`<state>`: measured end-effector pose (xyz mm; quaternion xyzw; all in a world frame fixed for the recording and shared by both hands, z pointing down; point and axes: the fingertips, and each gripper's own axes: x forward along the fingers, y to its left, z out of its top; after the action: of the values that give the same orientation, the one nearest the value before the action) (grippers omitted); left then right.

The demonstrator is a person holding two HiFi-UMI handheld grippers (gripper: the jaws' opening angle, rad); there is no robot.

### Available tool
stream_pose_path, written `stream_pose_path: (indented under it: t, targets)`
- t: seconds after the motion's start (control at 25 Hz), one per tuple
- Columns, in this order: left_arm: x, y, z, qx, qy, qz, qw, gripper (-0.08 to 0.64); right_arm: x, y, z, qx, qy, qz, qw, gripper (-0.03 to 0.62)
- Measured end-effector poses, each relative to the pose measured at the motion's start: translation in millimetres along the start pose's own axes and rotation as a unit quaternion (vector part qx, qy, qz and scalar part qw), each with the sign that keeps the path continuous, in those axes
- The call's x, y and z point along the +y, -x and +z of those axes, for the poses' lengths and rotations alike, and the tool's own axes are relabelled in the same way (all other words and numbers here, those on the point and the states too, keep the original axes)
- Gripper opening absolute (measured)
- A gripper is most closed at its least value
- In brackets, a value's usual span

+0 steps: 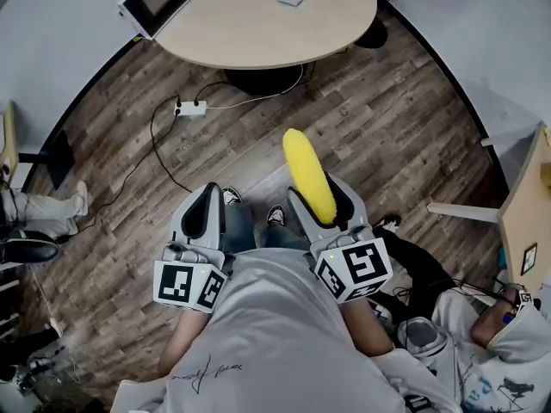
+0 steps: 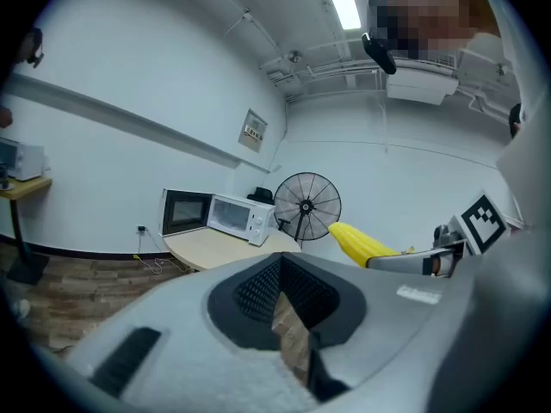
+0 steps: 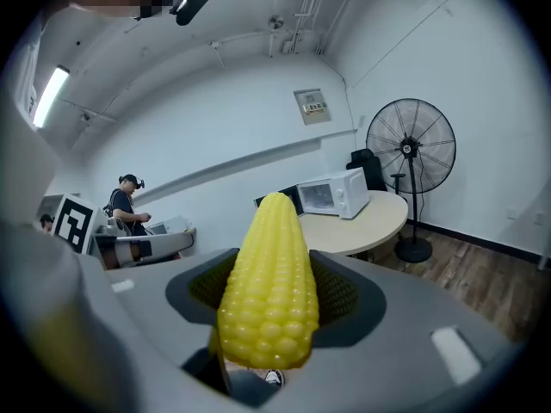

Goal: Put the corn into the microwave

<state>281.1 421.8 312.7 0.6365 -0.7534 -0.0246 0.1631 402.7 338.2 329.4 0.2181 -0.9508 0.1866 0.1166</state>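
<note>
Right claw (image 1: pixel 320 198) clamps corn (image 1: pixel 306 169), pointing slightly downward; left claw (image 1: pixel 207 200) closed, empty, alongside

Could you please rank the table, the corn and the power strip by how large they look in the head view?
1. the table, clearly largest.
2. the corn, though nearer the camera, which flatters it.
3. the power strip on the floor, smallest.

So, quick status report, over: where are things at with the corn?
Left gripper shut, empty. Right gripper shut on corn. Microwave ahead on table, door open. Power strip and cable on floor between.
</note>
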Motion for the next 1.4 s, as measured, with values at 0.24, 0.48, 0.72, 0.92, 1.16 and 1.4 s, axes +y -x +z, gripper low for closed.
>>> stream_pose_path:
  t: [0.24, 0.48, 0.72, 0.92, 1.16, 1.4]
  targets:
    - [10, -9, 3, 0.001, 0.009, 0.003, 1.0, -0.009, -1, -15, 3, 0.007, 0.001, 0.003, 1.0, 0.267]
    - [27, -26, 10, -0.003, 0.016, 0.001, 0.9999, -0.009, -5, -39, 13, 0.008, -0.004, 0.008, 1.0, 0.267]
    - [54, -46, 25, -0.003, 0.017, -0.002, 0.9999, -0.009, -2, -76, 30, 0.006, -0.009, 0.011, 1.0, 0.267]
    - [81, -68, 40, 0.001, 0.016, -0.006, 0.9999, -0.009, 2, -114, 46, 0.006, -0.009, 0.01, 1.0, 0.267]
    - [119, -99, 60, 0.004, 0.015, -0.016, 0.9998, -0.009, 5, -162, 63, 0.008, -0.011, 0.006, 1.0, 0.267]
    - [159, -126, 79, 0.008, 0.016, -0.029, 0.9994, -0.009, 12, -210, 78, 0.012, -0.014, -0.006, 1.0, 0.267]
